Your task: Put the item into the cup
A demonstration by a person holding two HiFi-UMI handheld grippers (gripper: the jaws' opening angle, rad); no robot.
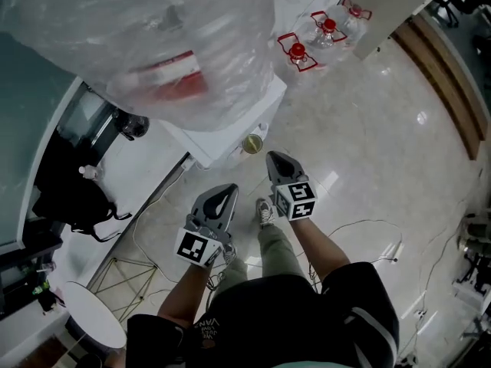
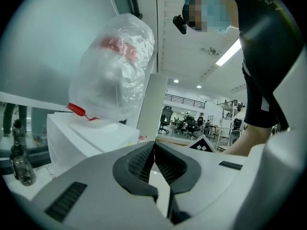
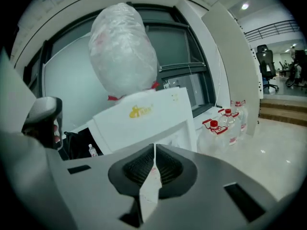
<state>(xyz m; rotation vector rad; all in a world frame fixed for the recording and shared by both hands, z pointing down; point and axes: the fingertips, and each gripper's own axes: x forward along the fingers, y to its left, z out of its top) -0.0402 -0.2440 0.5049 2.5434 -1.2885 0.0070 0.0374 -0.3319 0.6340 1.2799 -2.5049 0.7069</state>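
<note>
Standing on a pale polished floor (image 1: 368, 152), a person holds both claws in front of the body, seen from above in the head view. The left gripper (image 1: 229, 192) points toward 1 o'clock. In its own view the left gripper's (image 2: 154, 144) jaws meet at the tips with nothing between them. The right gripper (image 1: 275, 158) points toward 11 o'clock. Its own view likewise shows the right gripper's (image 3: 154, 147) jaws pressed together and empty.

At 11 o'clock from the right gripper, close beyond its tip, a small round cup (image 1: 252, 143) sits on the front ledge of a white water dispenser (image 1: 222, 148). It is seen from above, and its contents cannot be made out. Which thing is the item cannot be told.

A large bottle wrapped in clear plastic (image 1: 153, 44) stands on top of the dispenser. Three water jugs with red caps (image 1: 299, 52) stand on the floor at 1 o'clock from the cup. A black bag (image 1: 73, 198) lies at 9 o'clock from the left gripper, well apart from it.
</note>
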